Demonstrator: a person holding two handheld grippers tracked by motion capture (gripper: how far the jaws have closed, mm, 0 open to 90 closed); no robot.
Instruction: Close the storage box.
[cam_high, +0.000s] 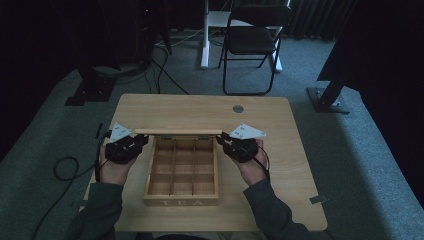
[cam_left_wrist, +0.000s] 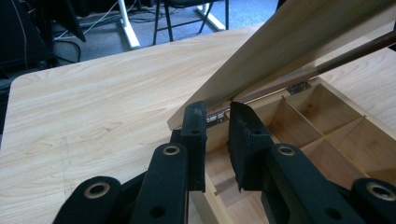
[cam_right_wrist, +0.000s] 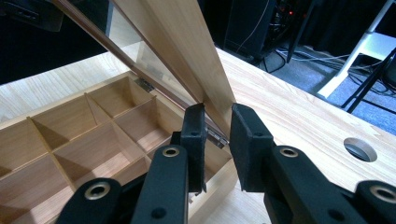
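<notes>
Left gripper (cam_left_wrist: 216, 119) clamped on the near corner of the lid (cam_left_wrist: 285, 51), pads pinching its lower edge just above the hinge line. Same deal with the right gripper (cam_right_wrist: 217, 122): jaws squeezed onto the other lower corner of that lid, slim wooden edge wedged between the black pads. Lid tilted up and open, leaning toward 12 o'clock, a dark strip running along its inner face in both gripper views.

From the high view, left gripper (cam_high: 131, 143) at about 9 o'clock of the tea box (cam_high: 181, 172), right gripper (cam_high: 231, 141) at about 3 o'clock, both right at the back corners. Lid (cam_high: 177, 132) seen edge-on there, spanning from one gripper to the other along the box's 12 o'clock side. Hands (cam_high: 116, 165) wrapped around the gripper bodies, sleeves coming in from 6 o'clock.

Box itself sitting mid-table (cam_high: 280, 165), slightly toward the 6 o'clock edge, "TEA" lettered on its front wall, wooden dividers cutting the inside into a grid of bare compartments. Round cable hole (cam_high: 238, 108) in the tabletop at roughly 1 o'clock of the box. Folding chair (cam_high: 252, 40) well beyond the table at 12 o'clock, on grey carpet.
</notes>
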